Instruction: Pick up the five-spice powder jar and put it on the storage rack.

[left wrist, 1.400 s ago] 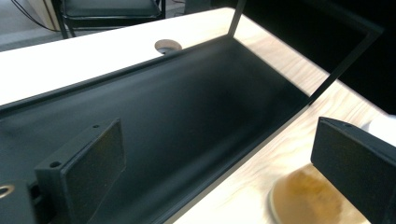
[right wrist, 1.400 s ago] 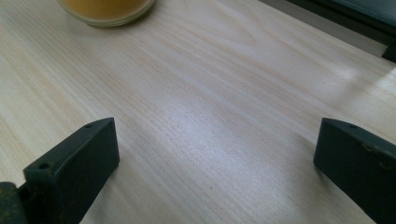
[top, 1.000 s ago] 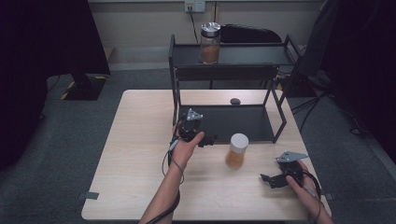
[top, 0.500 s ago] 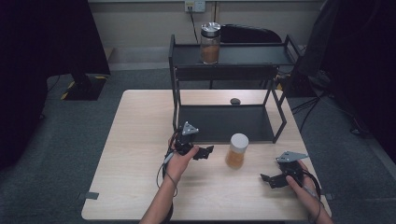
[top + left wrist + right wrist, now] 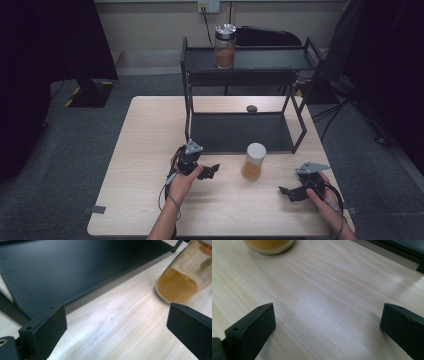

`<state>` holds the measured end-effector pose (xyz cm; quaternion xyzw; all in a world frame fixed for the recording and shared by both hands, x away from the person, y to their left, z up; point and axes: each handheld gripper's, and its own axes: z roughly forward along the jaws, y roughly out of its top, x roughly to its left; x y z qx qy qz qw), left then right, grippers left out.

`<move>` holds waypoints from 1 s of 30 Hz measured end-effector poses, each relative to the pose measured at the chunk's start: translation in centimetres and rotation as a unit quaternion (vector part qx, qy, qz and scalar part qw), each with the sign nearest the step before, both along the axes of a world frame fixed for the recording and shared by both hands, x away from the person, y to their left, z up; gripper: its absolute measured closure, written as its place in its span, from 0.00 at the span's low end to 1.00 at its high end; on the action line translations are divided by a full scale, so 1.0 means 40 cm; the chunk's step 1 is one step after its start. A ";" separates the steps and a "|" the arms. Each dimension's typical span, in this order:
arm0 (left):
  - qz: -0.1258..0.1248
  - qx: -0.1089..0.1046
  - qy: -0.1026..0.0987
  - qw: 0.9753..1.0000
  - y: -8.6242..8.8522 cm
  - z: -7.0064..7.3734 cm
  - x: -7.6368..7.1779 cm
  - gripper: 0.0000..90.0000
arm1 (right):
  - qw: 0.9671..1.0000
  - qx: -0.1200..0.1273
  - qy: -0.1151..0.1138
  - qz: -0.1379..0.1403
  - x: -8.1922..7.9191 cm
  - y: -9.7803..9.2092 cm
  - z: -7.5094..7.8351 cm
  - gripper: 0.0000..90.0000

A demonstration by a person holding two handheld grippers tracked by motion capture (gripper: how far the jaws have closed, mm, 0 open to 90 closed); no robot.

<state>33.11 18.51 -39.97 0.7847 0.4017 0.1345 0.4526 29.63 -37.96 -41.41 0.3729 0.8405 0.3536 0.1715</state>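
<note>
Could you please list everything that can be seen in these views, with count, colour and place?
jar on the table: one, clear glass with orange-brown contents and a white lid, between the two grippers, in front of the rack.
jar on the rack: one, clear glass with brown contents and a silver lid, on the top shelf.
rack: one, black metal with two shelves, at the far side of the table.
small dark object: one, on the table behind the rack; too small to identify.
table: one, light wood.
left gripper: one, black, open, left of the nearer jar.
right gripper: one, black, open, at the near right.
</note>
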 end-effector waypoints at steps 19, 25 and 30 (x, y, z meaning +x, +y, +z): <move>0.020 0.024 0.006 0.999 0.086 -0.055 -0.091 0.03 | 1.000 0.000 0.000 0.000 0.000 0.000 0.000 0.00; 0.022 0.046 0.009 0.999 0.098 -0.063 -0.110 0.03 | 1.000 0.000 0.000 0.000 0.000 0.000 0.000 0.00; 0.020 0.064 0.007 0.998 0.104 -0.063 -0.125 0.03 | 1.000 0.000 0.000 0.000 0.000 0.000 0.000 0.00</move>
